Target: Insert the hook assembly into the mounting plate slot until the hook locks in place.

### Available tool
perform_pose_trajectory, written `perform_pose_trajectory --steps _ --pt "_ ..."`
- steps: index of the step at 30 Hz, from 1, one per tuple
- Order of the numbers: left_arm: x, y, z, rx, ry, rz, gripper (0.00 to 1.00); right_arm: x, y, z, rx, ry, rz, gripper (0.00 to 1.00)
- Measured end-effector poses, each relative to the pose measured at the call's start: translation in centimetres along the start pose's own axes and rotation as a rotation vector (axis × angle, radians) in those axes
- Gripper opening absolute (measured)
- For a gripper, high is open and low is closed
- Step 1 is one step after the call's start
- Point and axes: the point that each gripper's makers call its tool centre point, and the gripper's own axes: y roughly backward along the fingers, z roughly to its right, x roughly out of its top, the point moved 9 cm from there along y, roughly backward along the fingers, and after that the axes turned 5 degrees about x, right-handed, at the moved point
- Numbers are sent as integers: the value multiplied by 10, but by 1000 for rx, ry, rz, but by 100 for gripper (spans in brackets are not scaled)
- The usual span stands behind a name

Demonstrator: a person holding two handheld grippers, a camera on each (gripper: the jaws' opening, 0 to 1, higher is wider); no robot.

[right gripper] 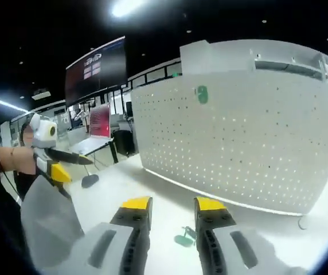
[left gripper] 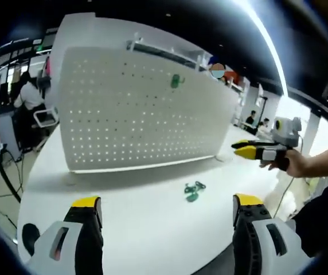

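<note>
White worktop (left gripper: 152, 229), bearing an upright white pegboard (left gripper: 147, 109) with one green hook (left gripper: 177, 81) mounted near its upper middle. Loose green hook pieces (left gripper: 194, 191) lie on the worktop in front of the board. Left gripper (left gripper: 167, 209): yellow-tipped jaws wide apart, nothing between them. Right gripper (left gripper: 248, 149): held in a hand (left gripper: 293, 163) at right, above the worktop.

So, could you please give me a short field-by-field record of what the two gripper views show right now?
surface: white table
mounting plate: white pegboard standing upright on the table
hook on board: one green hook near the top
loose hooks: green hooks lying on the table in front of the board
left gripper: open, empty, above the table
right gripper: open, empty, over the loose hooks
</note>
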Motion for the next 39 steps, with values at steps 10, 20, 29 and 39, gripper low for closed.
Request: perform_pose_trajectory --steps 10,20,29,39 --pt "-6 -2 -2 -1 14 -28 95 -53 -29 3 90 -13 -228 23" --pt "-16 -3 -2 -6 26 -65 97 -73 -62 20 129 11 -363 23" --pt "-39 -3 2 -39 63 -172 100 -76 -93 39 135 -25 -438 22" --pt "-54 -6 2 -35 70 -248 100 -76 -114 53 177 48 -516 19"
